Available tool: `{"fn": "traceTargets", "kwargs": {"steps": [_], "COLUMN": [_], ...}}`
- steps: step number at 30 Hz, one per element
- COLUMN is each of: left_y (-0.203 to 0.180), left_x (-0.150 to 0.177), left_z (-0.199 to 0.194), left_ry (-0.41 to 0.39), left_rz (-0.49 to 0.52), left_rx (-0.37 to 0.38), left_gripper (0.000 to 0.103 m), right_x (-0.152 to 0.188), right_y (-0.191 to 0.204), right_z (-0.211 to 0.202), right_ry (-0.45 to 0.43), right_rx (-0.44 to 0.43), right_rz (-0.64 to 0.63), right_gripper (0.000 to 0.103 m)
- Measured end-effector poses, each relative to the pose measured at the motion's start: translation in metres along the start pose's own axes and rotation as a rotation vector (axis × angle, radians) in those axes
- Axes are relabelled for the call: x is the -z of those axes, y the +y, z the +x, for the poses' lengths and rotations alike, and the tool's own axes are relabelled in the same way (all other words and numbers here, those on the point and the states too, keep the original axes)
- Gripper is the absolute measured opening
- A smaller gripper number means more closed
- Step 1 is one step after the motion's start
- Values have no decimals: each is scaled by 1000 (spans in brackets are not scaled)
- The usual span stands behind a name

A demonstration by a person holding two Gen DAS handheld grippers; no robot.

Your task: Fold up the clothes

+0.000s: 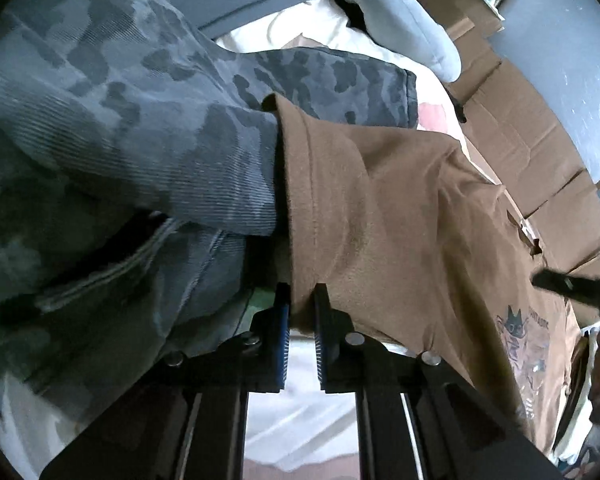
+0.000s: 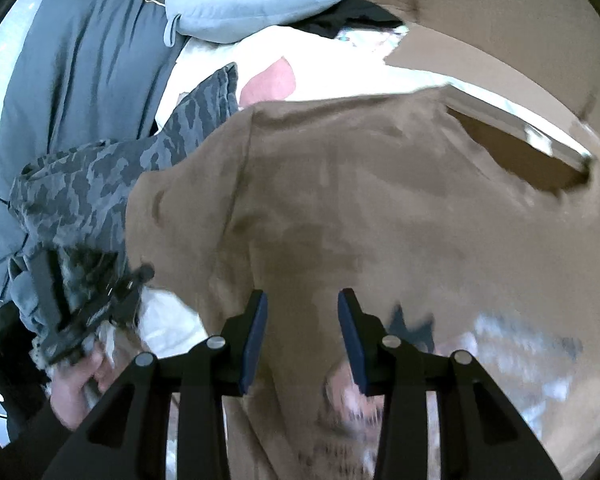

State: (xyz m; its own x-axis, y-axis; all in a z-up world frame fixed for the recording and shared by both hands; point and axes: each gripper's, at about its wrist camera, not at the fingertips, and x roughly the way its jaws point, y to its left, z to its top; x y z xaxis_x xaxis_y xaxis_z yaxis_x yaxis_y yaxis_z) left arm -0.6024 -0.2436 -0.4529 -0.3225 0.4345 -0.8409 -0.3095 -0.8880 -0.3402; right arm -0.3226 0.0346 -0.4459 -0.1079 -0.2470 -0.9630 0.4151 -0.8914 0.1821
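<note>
Fold barely begun: your left gripper (image 1: pixel 302 300) pinches hem of brown shirt (image 1: pixel 380 208), which hangs unfolded over bed (image 1: pixel 300 420). Right gripper (image 2: pixel 302 312) spread, holding nothing, shirt just beyond. Shirt creased, cat print at 4 o'clock. Camo garment (image 1: pixel 120 120) at 10 o'clock, unfolded.

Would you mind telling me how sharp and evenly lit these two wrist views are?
Left wrist view: mostly sharp; the brown T-shirt weave and camouflage garment ribbing read clearly, though the lower left sinks into shadow and the white bedding glares. Right wrist view: motion-blurred, the T-shirt print smeared, while the right gripper fingers stay crisp. Both show fisheye bending and dark corners.
</note>
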Motion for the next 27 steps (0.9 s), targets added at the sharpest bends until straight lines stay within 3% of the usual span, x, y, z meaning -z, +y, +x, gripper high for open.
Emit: {"fn": "traceTargets", "kwargs": {"steps": [5, 15, 27], "left_y": [-4, -2, 8], "left_x": [1, -7, -9], "left_z": [-4, -5, -3], "left_ry": [5, 6, 33], "left_rz": [16, 17, 26], "left_rx": [-29, -33, -15], "left_gripper": [6, 4, 4], "right_x": [-41, -106, -145], "right_y": [4, 15, 24], "right_z": [20, 68, 109], "right_ry": [0, -17, 8], "right_rx": [-33, -54, -49], "right_rz": [8, 9, -19], "right_gripper": [23, 13, 12]}}
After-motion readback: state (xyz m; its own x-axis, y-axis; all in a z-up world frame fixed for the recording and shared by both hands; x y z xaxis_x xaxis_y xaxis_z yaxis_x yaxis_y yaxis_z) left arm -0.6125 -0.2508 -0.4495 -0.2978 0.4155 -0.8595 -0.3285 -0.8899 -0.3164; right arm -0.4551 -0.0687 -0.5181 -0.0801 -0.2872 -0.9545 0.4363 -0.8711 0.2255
